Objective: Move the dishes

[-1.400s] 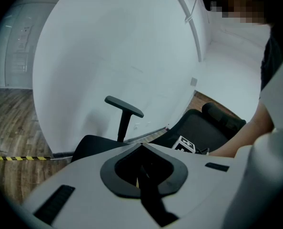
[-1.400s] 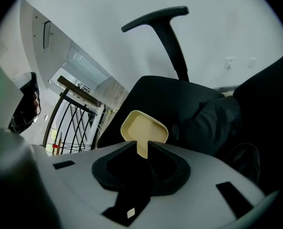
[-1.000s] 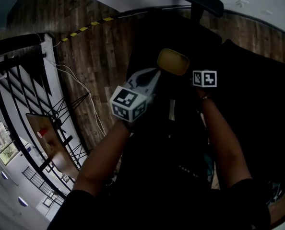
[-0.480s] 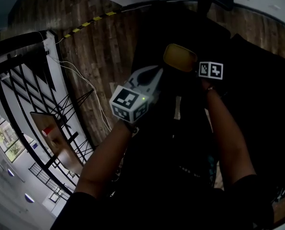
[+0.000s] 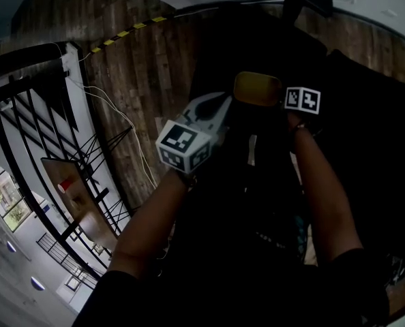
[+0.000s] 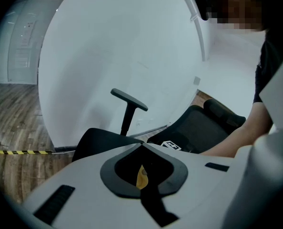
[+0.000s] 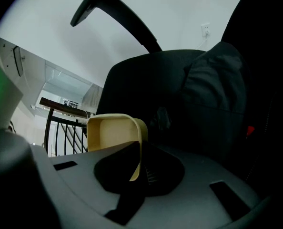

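- At the left gripper (image 6: 142, 150): jaws closed down on a thin yellow sliver, the edge of the yellow dish (image 6: 141, 177), seen edge-on in the dark notch between them.
- At the right gripper (image 7: 140, 149): jaws pinched on one wall of the same dish, with the rim running down between them and the pale hollow of the dish open to the left of them.
- In the head view: dish up at the top centre, gripped from both sides, with the left gripper's white nose touching its left edge and the right gripper's marker cube (image 5: 303, 99) just beside its right edge.
- Behind the left nose: that gripper's own marker cube (image 5: 183, 146), tilted, with the left forearm (image 5: 148, 223) below it.
- Below the other cube: the right forearm (image 5: 325, 196), well apart from the left one at the elbow and close to it at the grippers.
- Under and around the dish: the black office chair (image 5: 257, 39); no telling whether the dish touches the seat or hangs clear of it.
- Above the chair in the left gripper view: one black armrest (image 6: 128, 99) on its post against a white wall (image 6: 113, 42).
- Left of the chair: dark wooden floor (image 5: 134, 67), crossed by a white cable (image 5: 121, 125) and edged at the top by yellow-black tape (image 5: 124, 34).
- Furthest left: a black railing (image 5: 25, 135) with a lower level visible through its bars.
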`<state>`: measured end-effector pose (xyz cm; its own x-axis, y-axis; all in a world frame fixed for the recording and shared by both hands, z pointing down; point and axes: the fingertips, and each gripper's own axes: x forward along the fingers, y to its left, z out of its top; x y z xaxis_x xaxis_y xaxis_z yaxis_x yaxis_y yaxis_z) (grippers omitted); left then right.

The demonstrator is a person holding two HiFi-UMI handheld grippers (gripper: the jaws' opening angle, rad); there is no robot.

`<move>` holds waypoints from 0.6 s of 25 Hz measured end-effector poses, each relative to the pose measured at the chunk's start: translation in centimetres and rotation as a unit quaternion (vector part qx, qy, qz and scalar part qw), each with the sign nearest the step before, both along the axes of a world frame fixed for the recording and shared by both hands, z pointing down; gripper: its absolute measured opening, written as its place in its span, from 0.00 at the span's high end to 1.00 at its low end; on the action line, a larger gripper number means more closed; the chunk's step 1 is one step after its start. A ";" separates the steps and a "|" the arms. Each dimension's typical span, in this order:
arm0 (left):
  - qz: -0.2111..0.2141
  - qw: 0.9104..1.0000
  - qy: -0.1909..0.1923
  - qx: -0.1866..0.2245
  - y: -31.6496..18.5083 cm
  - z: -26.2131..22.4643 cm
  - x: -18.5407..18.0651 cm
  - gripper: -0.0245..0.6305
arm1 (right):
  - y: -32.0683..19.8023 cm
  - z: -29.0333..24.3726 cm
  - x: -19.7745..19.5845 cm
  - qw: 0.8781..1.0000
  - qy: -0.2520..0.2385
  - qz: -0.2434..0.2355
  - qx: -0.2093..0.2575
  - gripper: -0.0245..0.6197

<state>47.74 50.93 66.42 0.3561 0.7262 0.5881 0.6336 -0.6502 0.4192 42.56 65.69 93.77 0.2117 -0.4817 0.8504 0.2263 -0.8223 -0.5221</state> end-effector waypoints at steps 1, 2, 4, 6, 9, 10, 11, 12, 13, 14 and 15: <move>0.000 1.000 0.004 -0.005 0.1 -0.7 0.0 0.97 | 0.0 -0.8 0.0 1.000 0.003 0.001 -0.001 0.92; 0.001 1.000 0.008 -0.009 0.1 -1.3 0.0 0.97 | 0.1 -1.7 0.1 1.000 0.006 0.002 -0.003 0.92; 0.002 1.000 0.015 -0.016 0.0 -2.6 -0.2 0.97 | 0.0 -3.7 0.0 1.000 0.013 0.003 -0.005 0.92; 0.005 0.999 0.022 -0.022 -0.4 -3.9 -0.4 0.97 | -0.2 -6.2 0.1 1.000 0.025 0.001 -0.009 0.92; 0.010 0.999 0.034 -0.030 -1.1 -6.1 -0.8 0.97 | -0.6 -10.3 0.6 0.999 0.049 0.007 -0.015 0.92; 0.012 0.999 0.038 -0.032 -1.5 -6.7 -1.1 0.97 | -0.8 -11.7 0.6 0.998 0.056 0.010 -0.016 0.92; 0.012 0.999 0.039 -0.035 -2.0 -7.5 -1.5 0.97 | -1.1 -13.2 0.3 0.998 0.062 0.014 -0.017 0.92; 0.010 0.998 0.037 -0.040 -2.5 -8.4 -2.0 0.97 | -1.4 -14.6 0.0 0.997 0.067 0.018 -0.018 0.92; 0.007 0.998 0.037 -0.045 -2.9 -9.3 -2.3 0.97 | -1.7 -15.9 -0.4 0.997 0.073 0.021 -0.018 0.92; 0.007 0.998 0.039 -0.049 -3.4 -10.2 -2.6 0.97 | -1.9 -17.2 -0.6 0.996 0.079 0.024 -0.018 0.92; 0.008 0.998 0.045 -0.052 -3.9 -11.0 -2.8 0.97 | -2.2 -18.4 -0.9 0.996 0.087 0.027 -0.018 0.92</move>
<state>44.90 46.99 55.39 0.3913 0.7874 0.4763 0.6815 -0.5958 0.4250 41.69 63.50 75.40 0.3810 -0.4350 0.8158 0.1795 -0.8308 -0.5268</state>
